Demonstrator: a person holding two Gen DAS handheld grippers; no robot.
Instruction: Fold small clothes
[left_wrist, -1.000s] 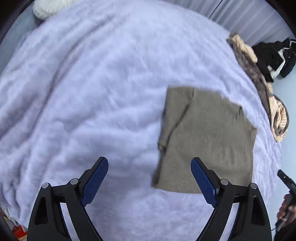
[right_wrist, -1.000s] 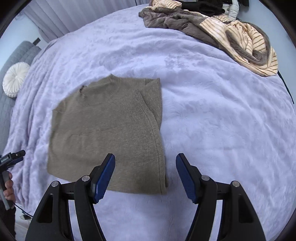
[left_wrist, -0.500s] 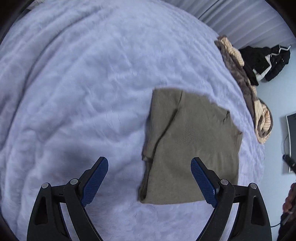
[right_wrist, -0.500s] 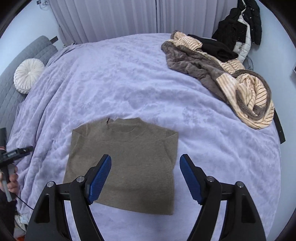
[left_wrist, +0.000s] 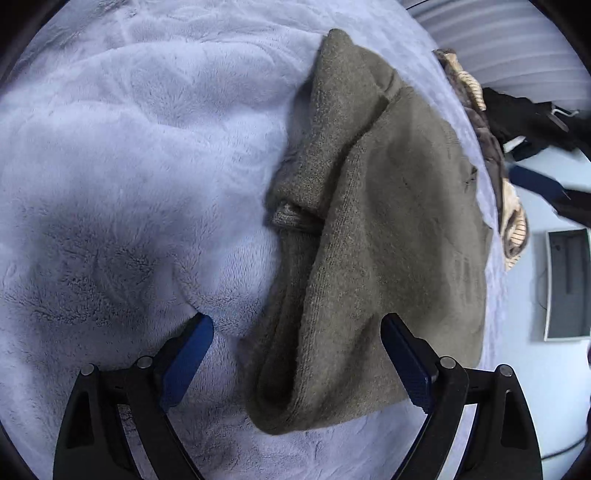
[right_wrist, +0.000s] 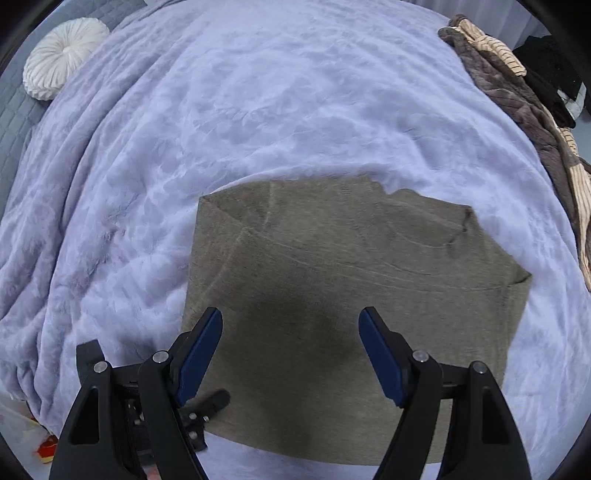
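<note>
Sweater (right_wrist: 343, 295) lying folded on lilac blanket (right_wrist: 258, 110); left gripper (left_wrist: 297, 325) and right gripper (right_wrist: 290, 319) hovering spread, pinching nothing. Right view alone showing round cushion (right_wrist: 62, 57).

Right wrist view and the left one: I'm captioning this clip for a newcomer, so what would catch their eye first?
The olive-brown knit sweater, partly folded with its sleeves tucked in, lies on the lavender plush blanket at the centre of both views. The right gripper hangs open above its near half, and the left gripper straddles its bunched side edge, also open. A heap of brown and striped clothes sits at the blanket's far right edge.
</note>
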